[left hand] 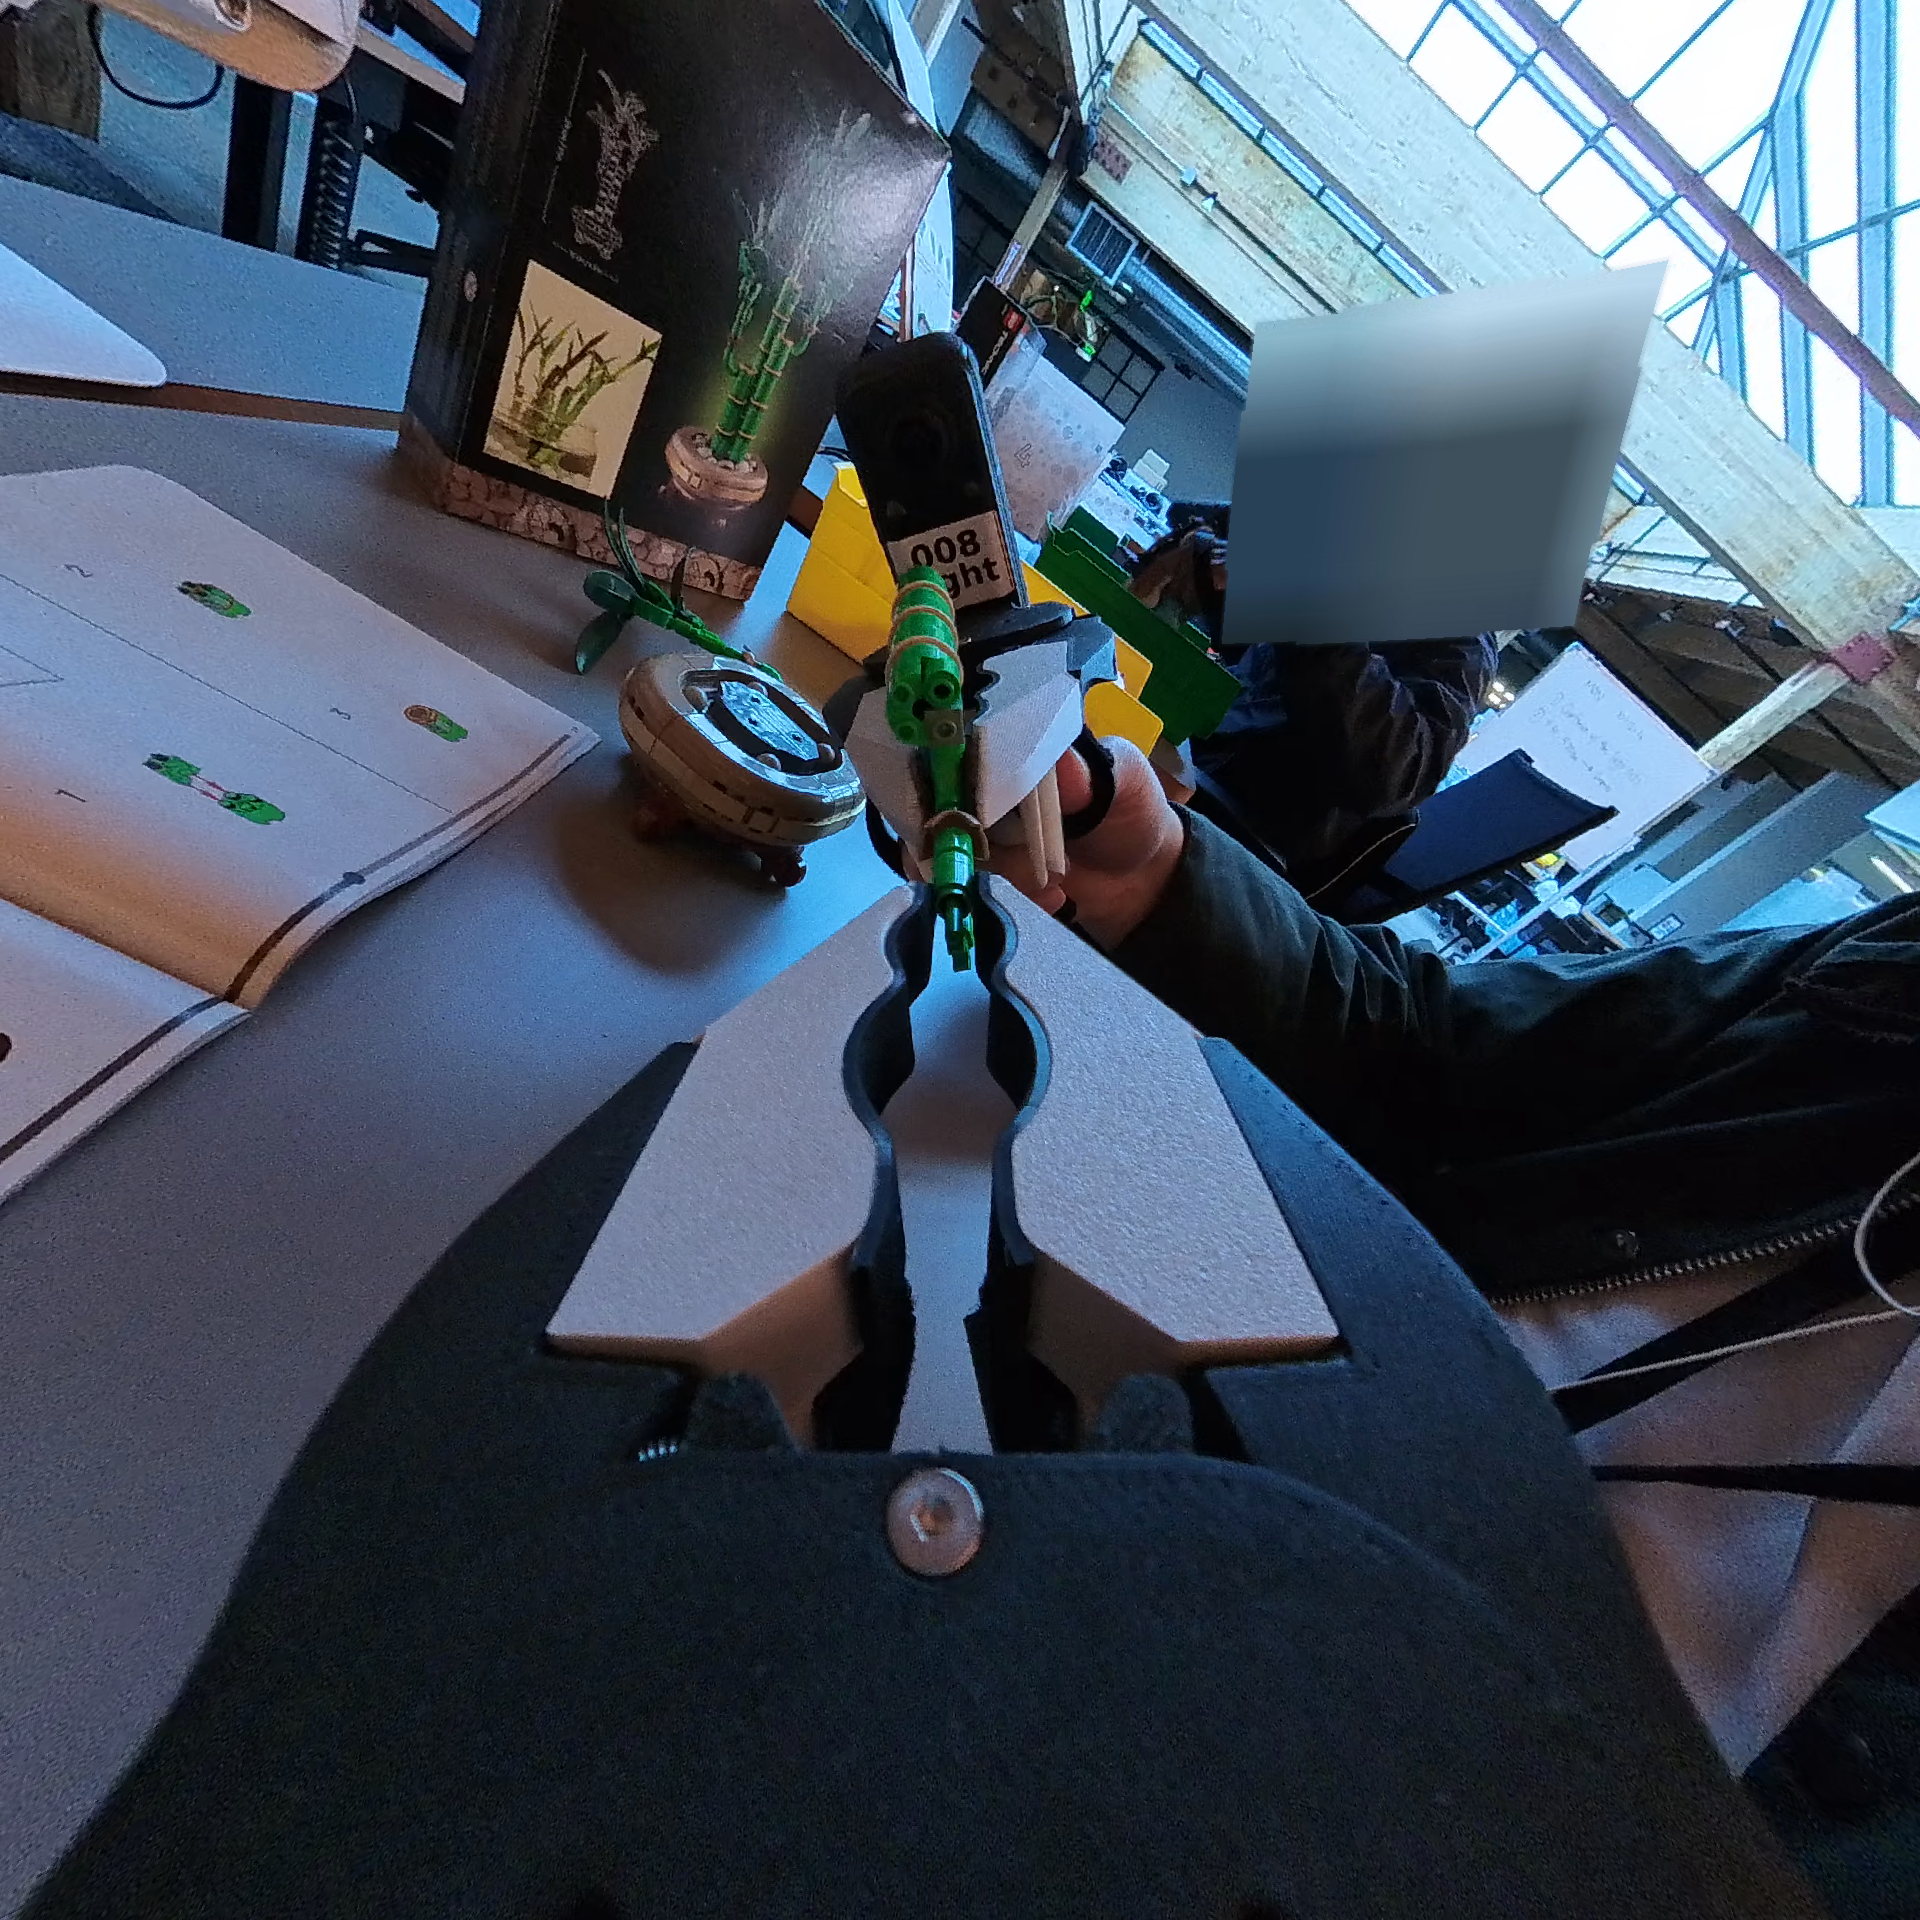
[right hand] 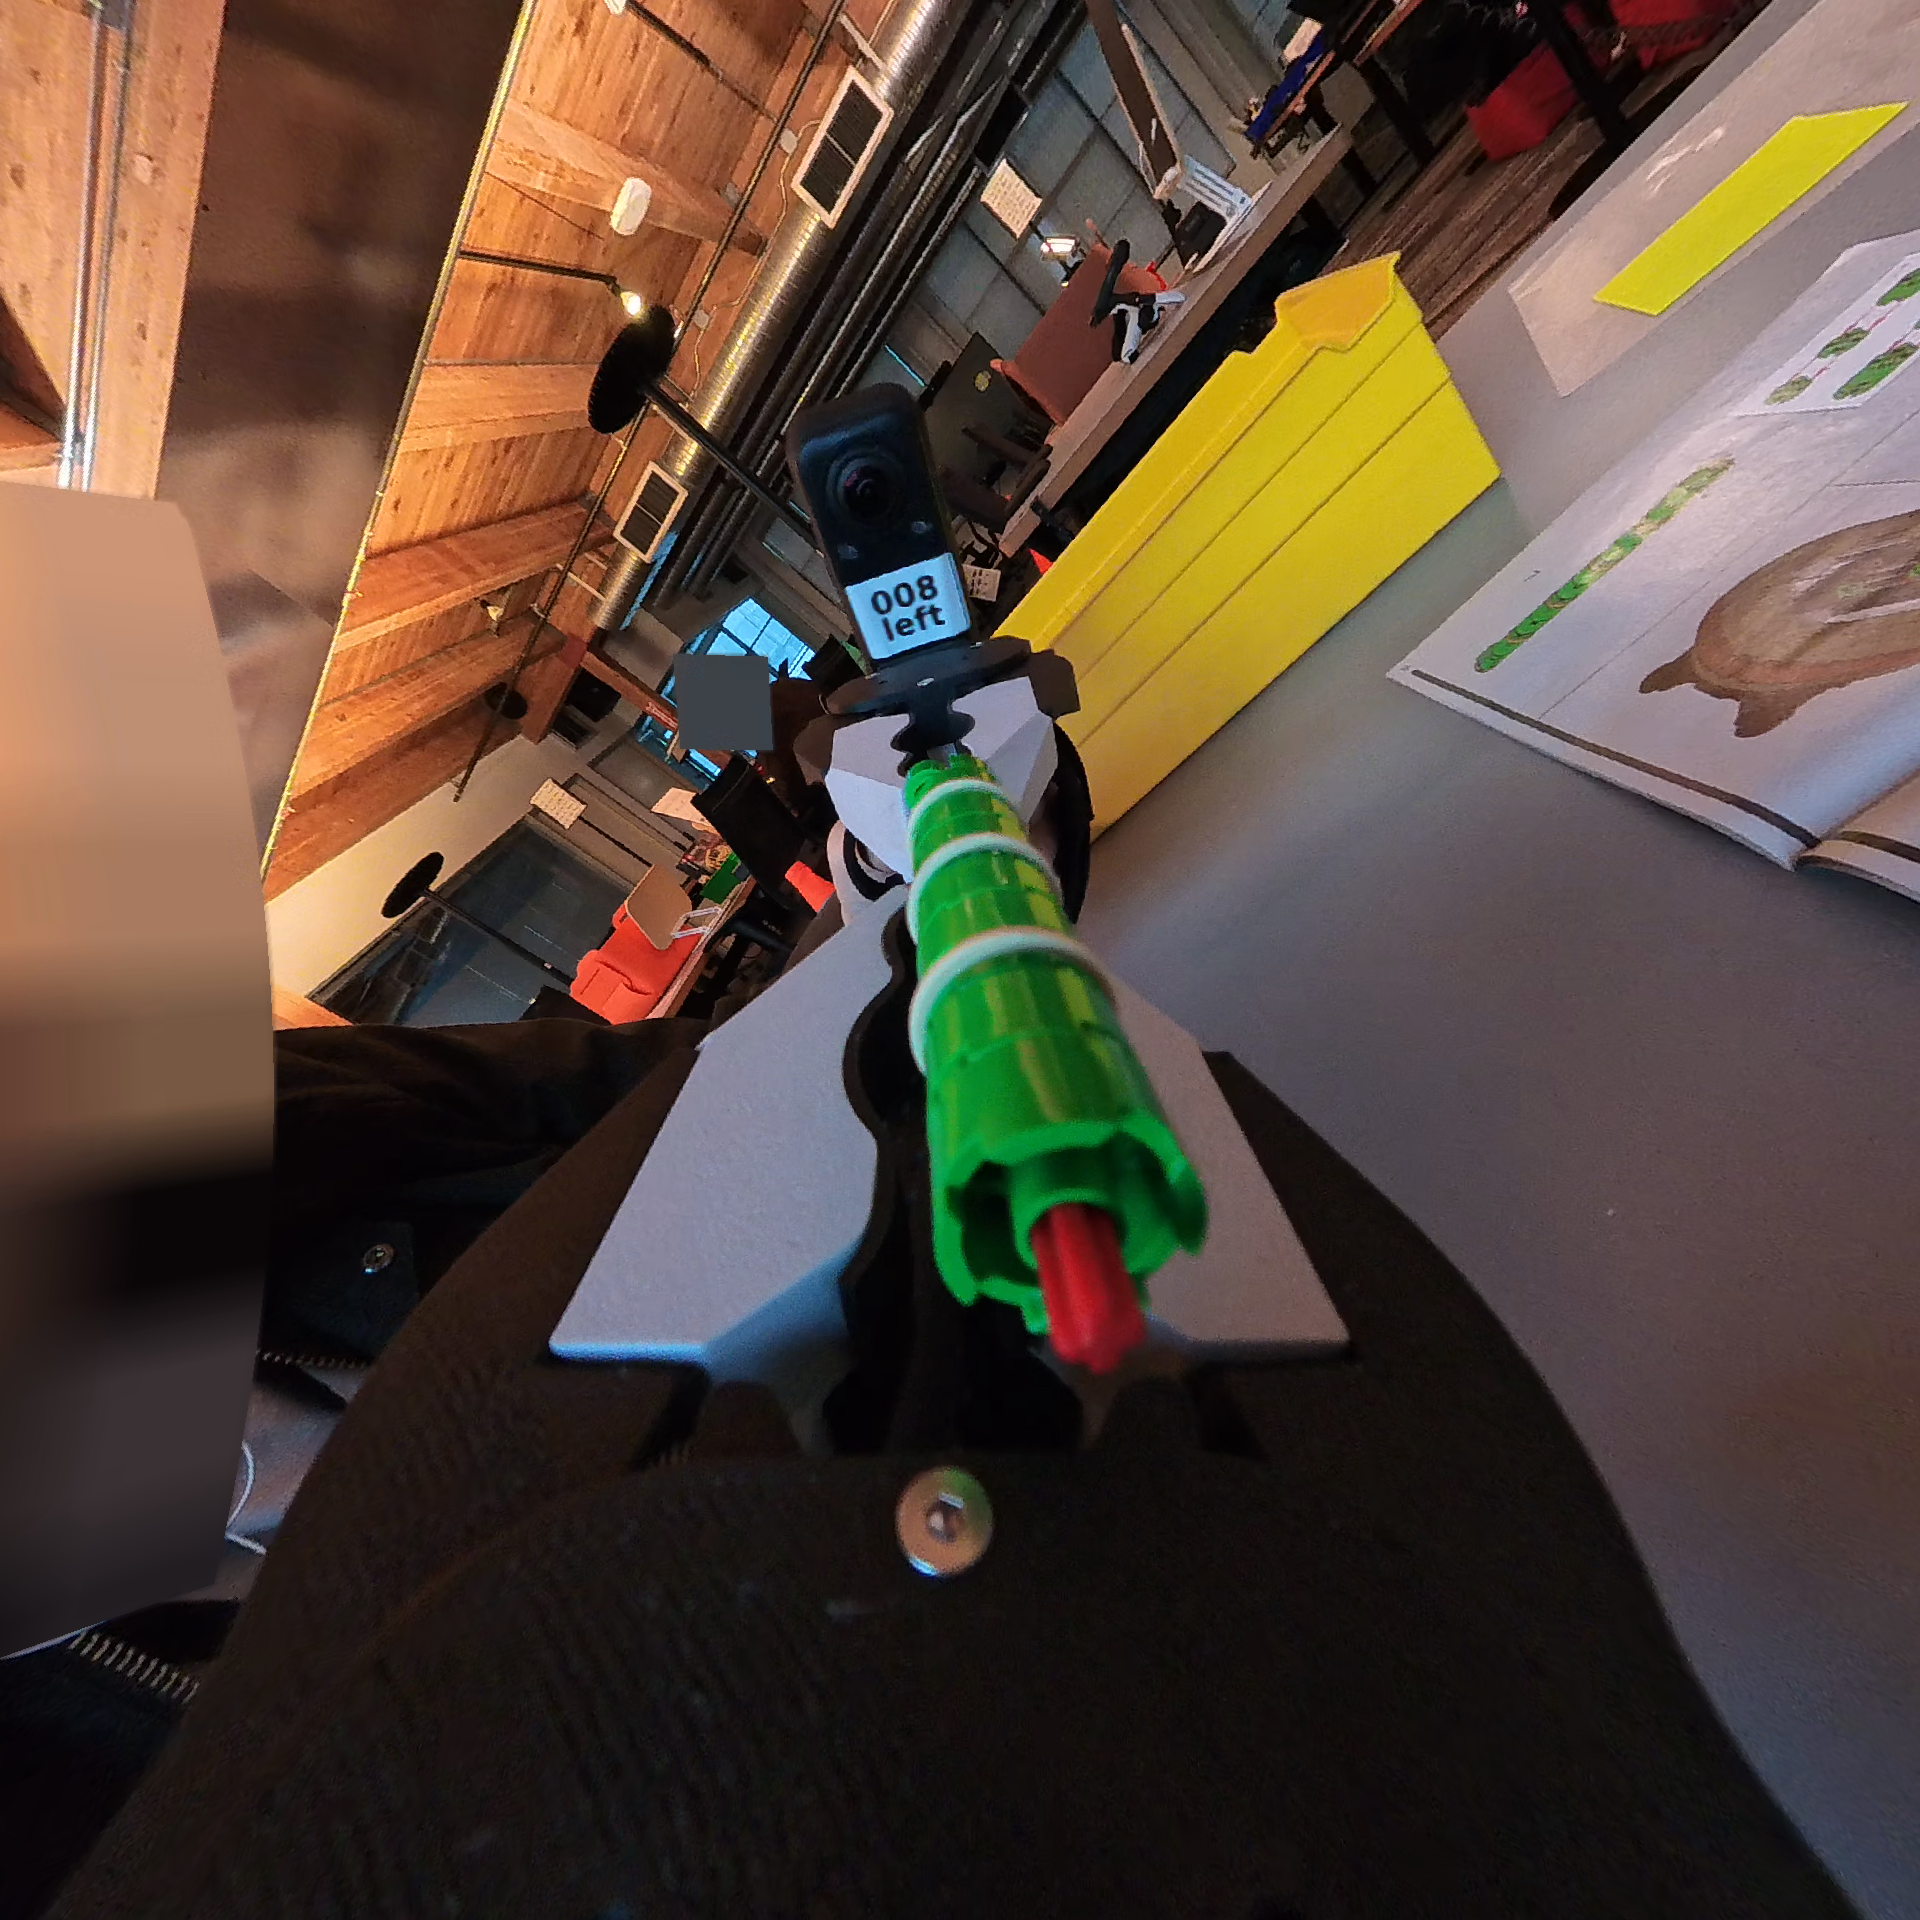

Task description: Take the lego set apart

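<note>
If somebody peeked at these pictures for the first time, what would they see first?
Probably the bright green lego bamboo stalk held up in the air between the two grippers: the right gripper clamps its thick part, the left gripper pinches its thin tip. Behind, a yellow bin and the round tan lego pot sit on the grey table.

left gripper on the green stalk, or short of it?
Touching. In the left wrist view the left gripper pinches the thin end of the green stalk between its fingertips.
</note>
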The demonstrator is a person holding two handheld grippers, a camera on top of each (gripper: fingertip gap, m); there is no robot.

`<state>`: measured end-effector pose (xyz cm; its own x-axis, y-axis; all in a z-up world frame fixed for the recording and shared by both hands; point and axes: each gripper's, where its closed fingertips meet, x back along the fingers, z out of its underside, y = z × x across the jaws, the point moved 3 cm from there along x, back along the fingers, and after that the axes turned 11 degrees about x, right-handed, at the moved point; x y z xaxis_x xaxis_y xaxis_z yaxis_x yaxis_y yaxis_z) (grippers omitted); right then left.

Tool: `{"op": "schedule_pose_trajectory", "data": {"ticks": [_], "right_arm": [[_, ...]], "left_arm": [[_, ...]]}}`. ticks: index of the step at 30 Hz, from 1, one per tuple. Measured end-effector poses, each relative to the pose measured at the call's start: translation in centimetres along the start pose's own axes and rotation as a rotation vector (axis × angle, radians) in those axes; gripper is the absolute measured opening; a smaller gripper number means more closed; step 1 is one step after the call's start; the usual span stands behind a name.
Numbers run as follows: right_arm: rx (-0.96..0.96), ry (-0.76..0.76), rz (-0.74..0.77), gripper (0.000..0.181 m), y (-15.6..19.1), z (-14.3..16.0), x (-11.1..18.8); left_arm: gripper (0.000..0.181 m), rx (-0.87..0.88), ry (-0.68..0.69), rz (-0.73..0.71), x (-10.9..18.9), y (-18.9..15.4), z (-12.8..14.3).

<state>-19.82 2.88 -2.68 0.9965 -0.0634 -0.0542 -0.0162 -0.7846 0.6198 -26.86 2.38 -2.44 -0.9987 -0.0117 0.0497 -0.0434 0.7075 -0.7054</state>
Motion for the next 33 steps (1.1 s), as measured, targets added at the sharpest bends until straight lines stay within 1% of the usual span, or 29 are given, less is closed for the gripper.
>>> {"op": "schedule_pose_trajectory", "data": {"ticks": [5,8,12,14,17,18,19,20,22,29,30,31,32,33], "right_arm": [[0.021,0.007,-0.03,0.006,0.1,0.2,0.0],[0.02,-0.025,-0.053,0.005,0.5,-0.2,0.1],[0.073,-0.004,-0.02,0.005,0.5,-0.1,-0.1],[0.079,-0.007,-0.022,0.005,0.6,-0.1,-0.3],[0.106,0.033,0.0,0.008,0.3,0.6,-0.6],[0.107,0.028,-0.003,0.007,0.3,0.6,-0.7],[0.105,0.025,0.0,0.005,0.2,0.6,-0.7],[0.102,0.026,0.0,0.008,0.1,0.6,-0.8],[0.082,0.033,0.013,0.006,-0.2,0.7,-0.8],[0.024,0.078,-0.004,0.006,-0.5,1.0,-0.2],[0.014,0.052,0.017,0.007,-0.8,0.6,0.5],[-0.006,-0.041,0.044,0.006,-1.3,-0.8,2.3],[-0.03,-0.146,0.065,0.007,-1.8,-2.4,4.8],[-0.023,-0.219,0.093,0.007,-2.0,-3.7,7.1]], "left_arm": [[0.006,0.053,-0.011,0.092,0.1,0.1,0.2],[0.027,0.088,-0.059,0.102,0.4,0.5,-0.4],[0.031,0.054,-0.039,0.109,0.4,0.0,-0.2],[0.029,0.028,-0.016,0.091,-0.1,-0.1,0.2],[0.016,-0.007,0.001,0.074,-0.5,-0.1,0.6],[0.008,-0.017,0.003,0.062,-0.5,0.1,0.7],[0.005,-0.023,0.005,0.056,-0.4,0.1,0.7],[0.005,-0.032,0.009,0.044,-0.3,0.2,0.7],[0.005,-0.051,0.017,0.012,-0.3,0.4,0.8],[0.005,-0.016,0.069,0.002,-0.5,0.7,1.2],[0.005,-0.004,0.063,-0.01,0.0,0.9,1.0],[0.005,0.015,0.013,-0.022,1.2,1.3,0.2],[0.005,0.042,-0.069,-0.017,2.9,1.6,-1.2],[0.005,0.06,-0.151,0.002,4.7,1.7,-2.5]]}}
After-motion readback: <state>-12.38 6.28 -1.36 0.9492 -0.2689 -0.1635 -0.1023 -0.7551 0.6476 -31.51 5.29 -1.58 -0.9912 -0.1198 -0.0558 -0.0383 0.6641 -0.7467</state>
